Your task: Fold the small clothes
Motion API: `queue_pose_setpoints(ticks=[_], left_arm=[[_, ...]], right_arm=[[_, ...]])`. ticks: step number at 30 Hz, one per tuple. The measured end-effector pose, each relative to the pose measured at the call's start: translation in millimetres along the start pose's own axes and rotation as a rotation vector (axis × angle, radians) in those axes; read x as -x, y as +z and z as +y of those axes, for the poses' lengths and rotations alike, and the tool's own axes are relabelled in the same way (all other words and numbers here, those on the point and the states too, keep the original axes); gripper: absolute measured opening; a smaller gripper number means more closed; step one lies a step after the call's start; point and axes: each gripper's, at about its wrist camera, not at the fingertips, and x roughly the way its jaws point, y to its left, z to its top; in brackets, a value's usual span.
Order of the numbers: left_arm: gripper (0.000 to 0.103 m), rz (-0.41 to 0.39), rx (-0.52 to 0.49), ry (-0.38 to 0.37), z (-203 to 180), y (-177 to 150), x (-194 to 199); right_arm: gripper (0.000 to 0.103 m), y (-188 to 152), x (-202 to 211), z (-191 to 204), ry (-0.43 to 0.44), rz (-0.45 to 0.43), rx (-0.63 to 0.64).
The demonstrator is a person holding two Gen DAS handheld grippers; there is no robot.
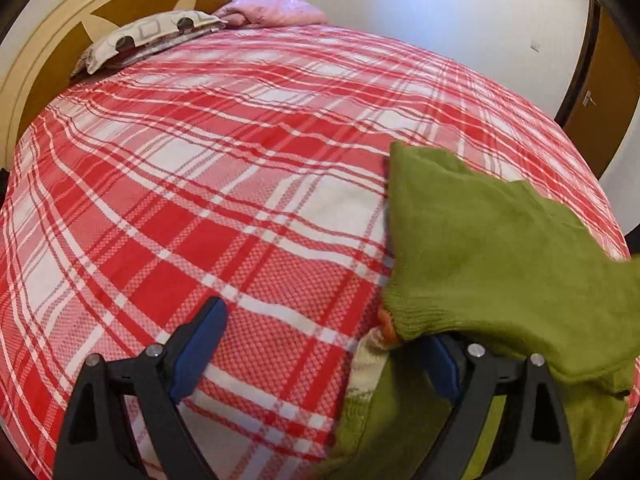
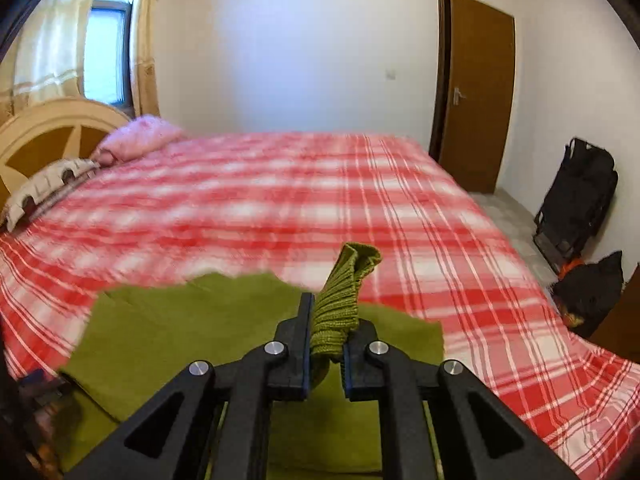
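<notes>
A small olive-green knit garment [image 1: 492, 248] lies on the red and white plaid bed [image 1: 224, 184]. In the left wrist view it drapes over the right finger of my left gripper [image 1: 320, 344], whose jaws stand wide open with plaid between them. A bit of orange and white fabric [image 1: 384, 332] peeks from under its ribbed cuff. In the right wrist view my right gripper [image 2: 326, 328] is shut on the garment's ribbed cuff [image 2: 344, 292], lifted above the rest of the green garment [image 2: 192, 320] spread below.
A curved cream and brown headboard [image 1: 48, 52] with a patterned pillow [image 1: 148, 36] and a pink pillow [image 1: 276, 12] is at the bed's far end. A brown door [image 2: 476, 88], a black folded chair [image 2: 580, 196] and a black bag [image 2: 592, 292] stand right of the bed.
</notes>
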Motion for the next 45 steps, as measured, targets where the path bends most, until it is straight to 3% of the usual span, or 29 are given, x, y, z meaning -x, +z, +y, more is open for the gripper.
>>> queue_pose_setpoints(ticks=[3, 6, 7, 8, 11, 15, 17, 20, 21, 27, 33, 38, 45], left_arm=[[0.094, -0.008, 0.000, -0.003, 2, -2, -1], [0.094, -0.009, -0.055, 0.028, -4, -6, 0], [0.094, -0.012, -0.066, 0.029, -5, -7, 1], [0.094, -0.011, -0.073, 0.022, -4, -8, 3], [0.094, 0.004, -0.100, 0.015, 2, -10, 8], [0.094, -0.033, -0.171, 0.045, 9, -15, 27], [0.094, -0.081, -0.215, 0.042, 15, -19, 41], [0.096, -0.138, -0.285, -0.001, 28, -25, 63], [0.097, -0.152, -0.308, -0.028, 32, -29, 70], [0.099, -0.211, -0.412, -0.142, 47, -50, 107], [0.099, -0.185, -0.528, -0.300, 56, -90, 135], [0.099, -0.061, -0.623, -0.358, 63, -136, 138], [0.099, 0.070, -0.507, -0.493, 79, -183, 143]], right_arm=[[0.011, -32, -33, -10, -0.048, 0.096, 0.012], [0.011, -59, -59, -21, -0.033, 0.199, -0.017], [0.011, -63, -59, -24, -0.020, 0.194, -0.036], [0.015, -64, -55, -30, -0.011, 0.182, -0.051], [0.037, -64, -44, -38, -0.030, 0.223, -0.035], [0.038, -68, 10, -67, -0.072, 0.163, -0.122], [0.039, -71, 44, -85, -0.040, 0.123, -0.193], [0.065, -81, 99, -106, 0.036, 0.061, -0.278], [0.068, -86, 116, -111, 0.063, 0.044, -0.290], [0.068, -117, 168, -117, 0.210, 0.134, -0.272], [0.068, -173, 189, -106, 0.265, 0.292, -0.183], [0.068, -220, 196, -84, 0.351, 0.433, -0.156], [0.068, -252, 180, -54, 0.355, 0.578, -0.134]])
